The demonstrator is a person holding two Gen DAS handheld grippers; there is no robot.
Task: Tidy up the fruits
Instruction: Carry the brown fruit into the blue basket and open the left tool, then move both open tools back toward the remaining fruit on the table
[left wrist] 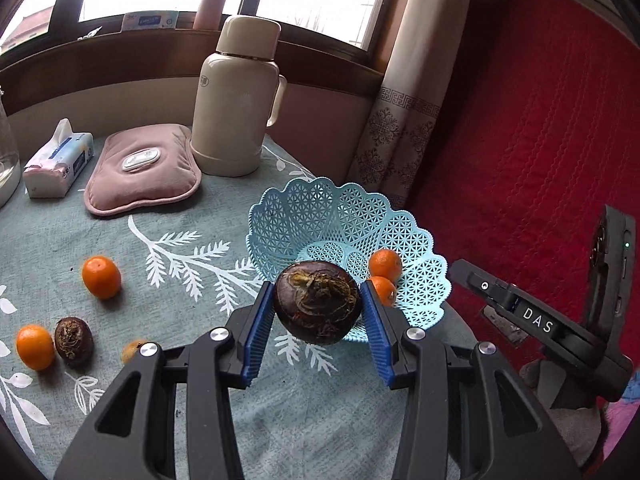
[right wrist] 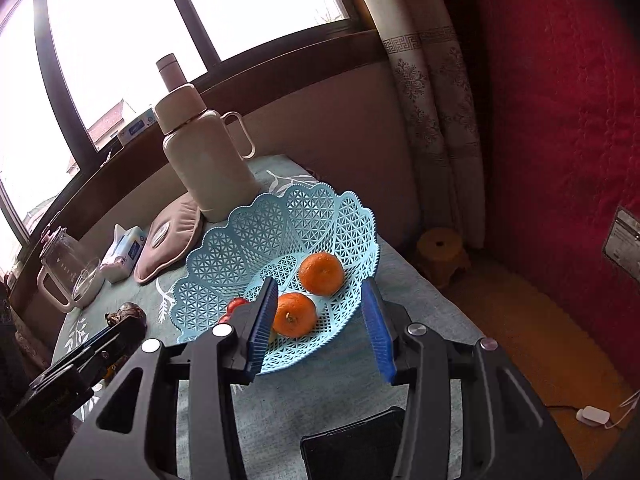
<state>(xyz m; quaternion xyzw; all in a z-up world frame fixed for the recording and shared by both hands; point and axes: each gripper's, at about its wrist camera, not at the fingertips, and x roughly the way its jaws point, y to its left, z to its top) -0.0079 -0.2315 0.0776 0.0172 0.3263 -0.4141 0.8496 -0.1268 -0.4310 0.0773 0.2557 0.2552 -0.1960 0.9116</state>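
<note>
My left gripper (left wrist: 318, 304) is shut on a dark brown water chestnut (left wrist: 318, 302) and holds it just in front of the light blue lattice basket (left wrist: 320, 216). Two oranges (left wrist: 385, 265) lie in the basket; they also show in the right wrist view (right wrist: 321, 273). My right gripper (right wrist: 320, 316) is open and empty, its fingers over the near rim of the basket (right wrist: 248, 248). A small red fruit (right wrist: 237, 303) shows behind its left finger. On the cloth to the left lie two oranges (left wrist: 101, 277), another water chestnut (left wrist: 73, 341) and a partly hidden orange fruit (left wrist: 130, 350).
A cream thermos (left wrist: 236, 100), a pink heating pad (left wrist: 142, 168) and a tissue pack (left wrist: 58, 164) stand at the back of the table. A glass jug (right wrist: 70, 268) is at the far left. A dark flat object (right wrist: 352, 446) lies near the table's front edge. The table edge drops off right of the basket.
</note>
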